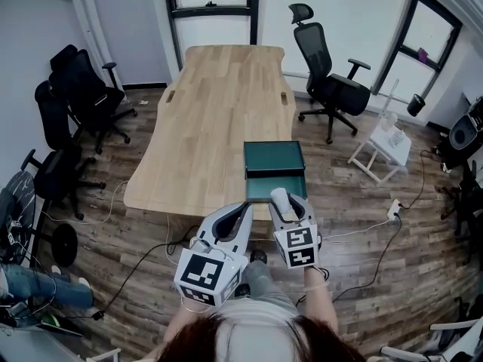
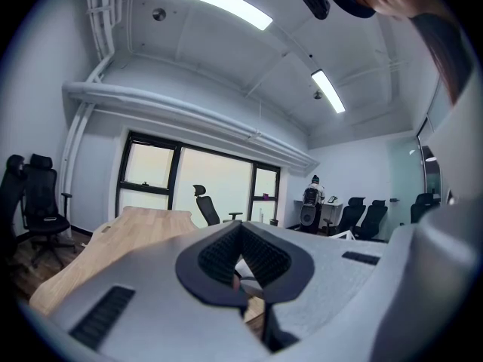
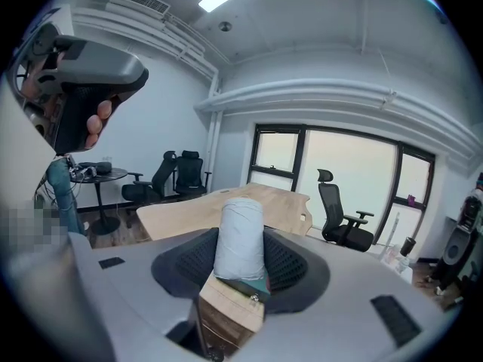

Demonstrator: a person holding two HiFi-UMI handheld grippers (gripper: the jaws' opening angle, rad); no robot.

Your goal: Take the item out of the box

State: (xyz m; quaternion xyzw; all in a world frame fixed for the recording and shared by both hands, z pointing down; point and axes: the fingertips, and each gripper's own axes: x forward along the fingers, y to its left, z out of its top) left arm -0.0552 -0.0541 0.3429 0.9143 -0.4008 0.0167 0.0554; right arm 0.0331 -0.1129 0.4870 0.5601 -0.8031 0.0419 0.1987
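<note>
A dark green box [image 1: 276, 185] lies open at the near right edge of the wooden table [image 1: 219, 119], its lid [image 1: 274, 159] flat behind it. My right gripper [image 1: 290, 204] hovers just over the box's front edge, shut on a white rolled item [image 1: 279, 199]. In the right gripper view the white roll [image 3: 240, 236] stands upright between the pads of the right gripper [image 3: 241, 266], with a corner of the green box [image 3: 255, 286] below it. My left gripper [image 1: 246, 207] sits beside it to the left at the table edge, its jaws together and holding nothing. In its own view the left gripper [image 2: 241, 266] shows only its dark pads.
Black office chairs stand at the left [image 1: 72, 96] and back right [image 1: 328, 81] of the table. A small white side table [image 1: 383, 148] is at the right. Cables and a power strip [image 1: 392, 208] lie on the wood floor.
</note>
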